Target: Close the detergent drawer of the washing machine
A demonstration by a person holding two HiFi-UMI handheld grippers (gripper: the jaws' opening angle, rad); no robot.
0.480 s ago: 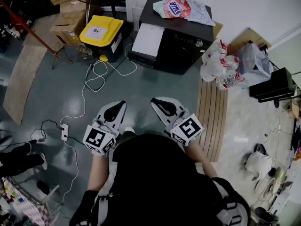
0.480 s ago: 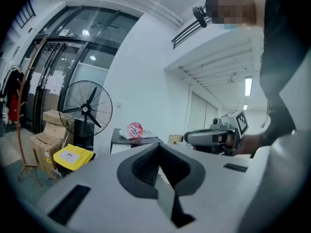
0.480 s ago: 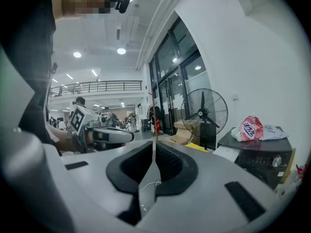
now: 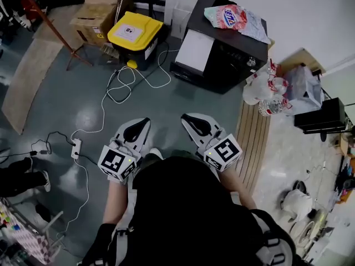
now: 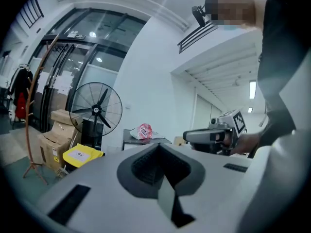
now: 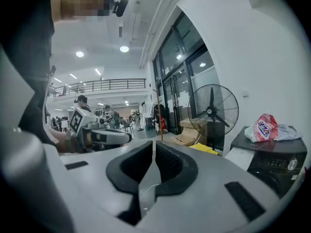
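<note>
Holding the left gripper (image 4: 138, 126) just ahead of the body, jaws pressed together, empty. Holding the right gripper (image 4: 192, 122) beside it, jaws a thin slit apart, nothing between. Looking past a looped white cable (image 4: 119, 87) on the grey floor. Facing the black washing machine (image 4: 224, 60) well ahead by the white wall, detergent bag (image 4: 228, 16) on top, yellow-lidded bin (image 4: 135, 32) at its left. Cannot make out the detergent drawer from here.
</note>
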